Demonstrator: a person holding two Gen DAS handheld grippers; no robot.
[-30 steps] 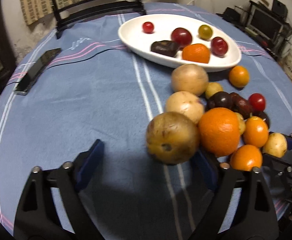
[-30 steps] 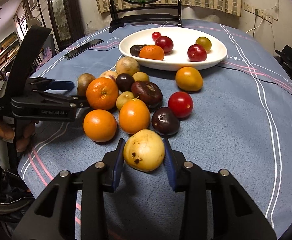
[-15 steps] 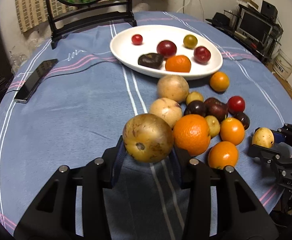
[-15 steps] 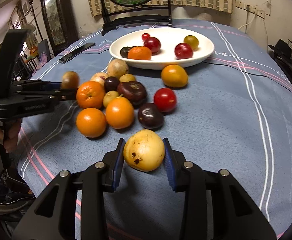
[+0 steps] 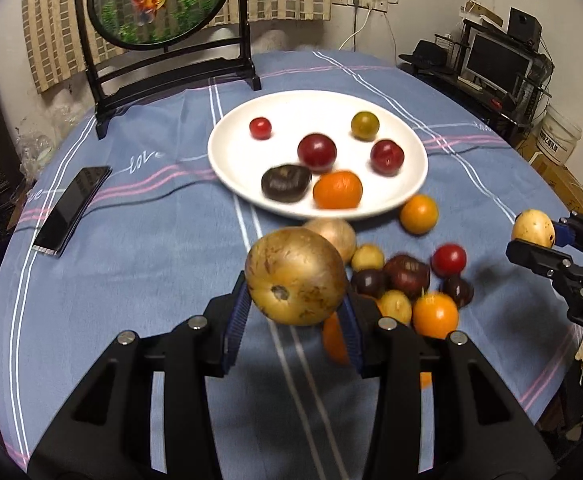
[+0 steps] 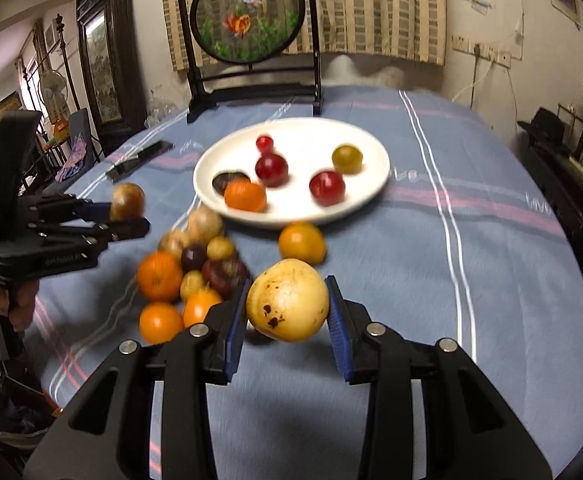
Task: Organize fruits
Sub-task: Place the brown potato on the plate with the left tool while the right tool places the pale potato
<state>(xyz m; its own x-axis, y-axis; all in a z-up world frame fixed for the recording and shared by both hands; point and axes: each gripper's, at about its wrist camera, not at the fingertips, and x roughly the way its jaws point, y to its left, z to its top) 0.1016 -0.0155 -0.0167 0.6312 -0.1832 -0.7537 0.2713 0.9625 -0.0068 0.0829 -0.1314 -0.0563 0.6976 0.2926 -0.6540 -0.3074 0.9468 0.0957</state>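
In the left wrist view, a black gripper finger is covering most of a round orange fruit (image 5: 333,340), leaving only a blurred sliver showing. In the right wrist view, motion is smearing the loose heap of orange, yellow and dark purple fruits (image 6: 195,272) on the blue striped tablecloth (image 6: 491,280), so their kinds are staying unclear. The picture's left edge is cutting off the person's hand (image 6: 15,304) gripping the black handle.

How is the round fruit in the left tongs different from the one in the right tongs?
The left tongs hold a brownish fruit, golden-brown with dark streaks; the yellow fruit in the right tongs is pale, with a few dark spots. The brownish fruit looks wider between its pads. Both are round, gripped at the sides and lifted off the table.
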